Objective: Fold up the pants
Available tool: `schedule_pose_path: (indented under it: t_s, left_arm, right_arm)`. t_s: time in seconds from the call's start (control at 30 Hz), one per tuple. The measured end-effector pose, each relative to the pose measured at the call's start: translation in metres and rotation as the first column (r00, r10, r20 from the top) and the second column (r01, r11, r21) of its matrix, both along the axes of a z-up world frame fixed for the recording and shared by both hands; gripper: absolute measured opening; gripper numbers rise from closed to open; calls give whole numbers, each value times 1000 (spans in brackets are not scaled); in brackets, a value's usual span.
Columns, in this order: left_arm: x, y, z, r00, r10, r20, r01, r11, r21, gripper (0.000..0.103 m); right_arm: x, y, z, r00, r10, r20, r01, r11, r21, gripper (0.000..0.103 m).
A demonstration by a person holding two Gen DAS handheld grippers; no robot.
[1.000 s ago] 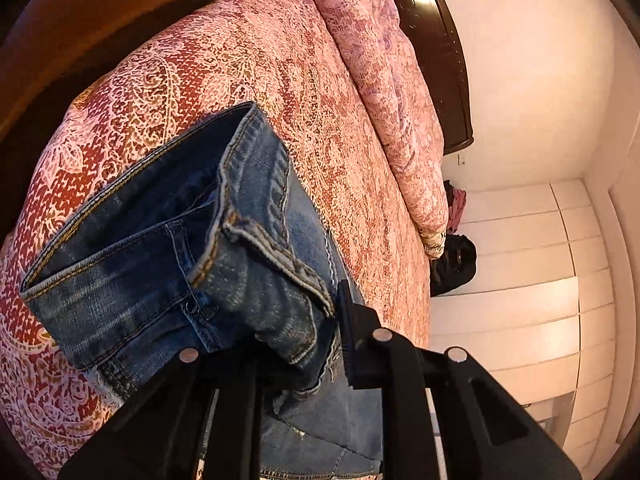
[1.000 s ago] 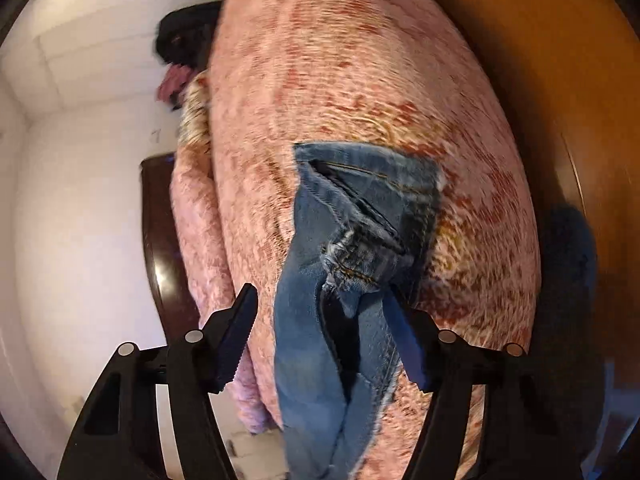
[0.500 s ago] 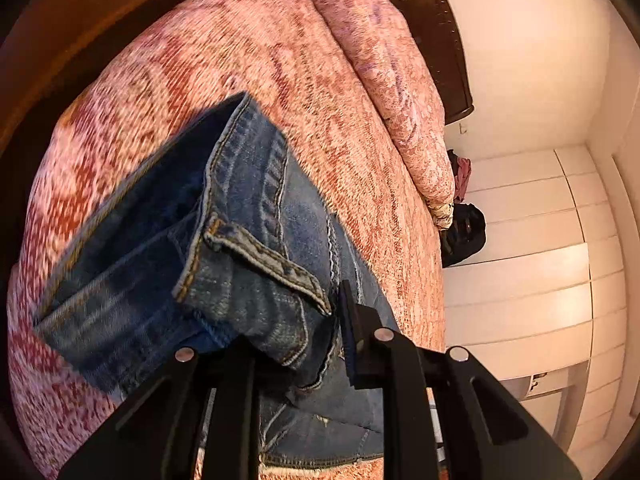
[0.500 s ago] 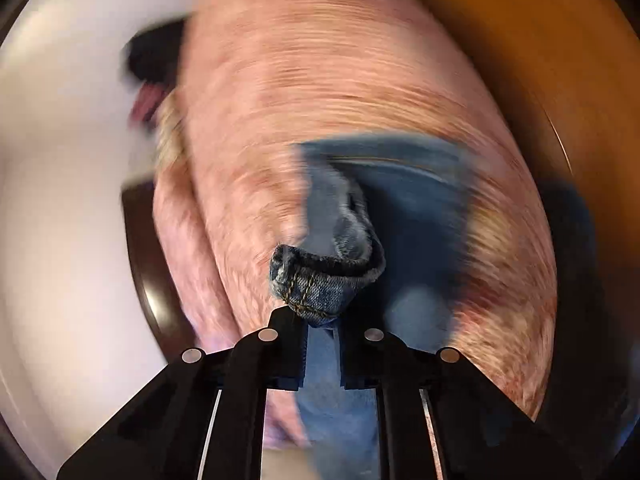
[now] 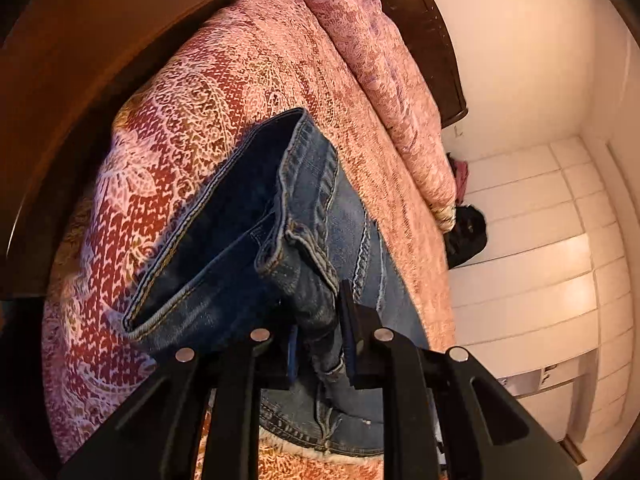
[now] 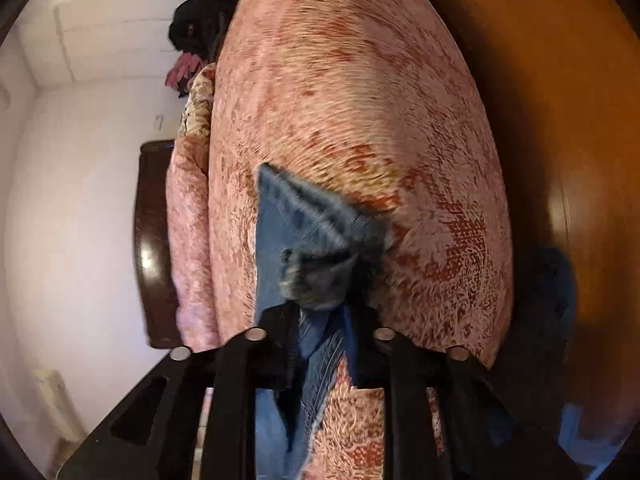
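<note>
Both grippers pinch denim: left gripper (image 5: 318,340) is clamped on the jeans' (image 5: 248,248) waistband, right gripper (image 6: 326,316) is closed on a bunched hem. The jeans lie on the bedspread (image 5: 240,92), near its edge, with bare quilt beyond toward the headboard (image 5: 436,40).

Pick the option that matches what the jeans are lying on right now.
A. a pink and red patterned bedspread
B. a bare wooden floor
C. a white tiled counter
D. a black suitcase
A: the jeans lie on the pink and red patterned bedspread, with denim pinched in the left hand-held gripper and in the right hand-held gripper.
</note>
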State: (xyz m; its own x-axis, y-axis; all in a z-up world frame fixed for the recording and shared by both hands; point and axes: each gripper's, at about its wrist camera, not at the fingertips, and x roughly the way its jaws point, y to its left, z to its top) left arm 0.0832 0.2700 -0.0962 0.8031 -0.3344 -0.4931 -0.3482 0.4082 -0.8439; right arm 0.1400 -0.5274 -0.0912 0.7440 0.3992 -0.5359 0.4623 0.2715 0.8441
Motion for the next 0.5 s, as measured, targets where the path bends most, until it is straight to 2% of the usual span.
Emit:
schedule_pose_path:
  t_s: [0.03, 0.1, 0.17, 0.23, 0.33, 0.37, 0.43, 0.5]
  left_arm:
    - [2, -1, 1, 1000, 3, 10, -3, 1000, -6, 15]
    - [5, -3, 3, 1000, -5, 27, 5, 1000, -5, 15]
    - [14, -8, 5, 999, -24, 36, 25, 1000, -11, 16]
    - [21, -11, 6, 998, -50, 36, 51, 999, -4, 27]
    - [31, -19, 5, 996, -88, 3, 88, 996, -1, 33]
    - [33, -21, 5, 995, -100, -9, 100, 995, -3, 34]
    - [38, -27, 4, 991, -128, -30, 128, 992, -1, 36]
    - [43, -30, 3, 988, -144, -48, 145, 989, 7, 36]
  right_arm:
    - [1, 5, 4, 1000, 3, 20, -4, 1000, 30, 45]
    - [-1, 14, 13, 999, -29, 45, 25, 996, 86, 56]
    - [1, 18, 18, 997, -55, 45, 48, 988, 144, 56]
    - [6, 22, 20, 998, -59, 6, 57, 983, 176, 56]
    - [7, 34, 11, 994, -74, -77, 89, 973, 213, 56]
    - [14, 38, 13, 992, -69, -103, 91, 971, 221, 55]
    - [16, 49, 10, 983, -43, -181, 81, 974, 211, 38]
    - [17, 55, 8, 975, -42, -216, 93, 968, 233, 24]
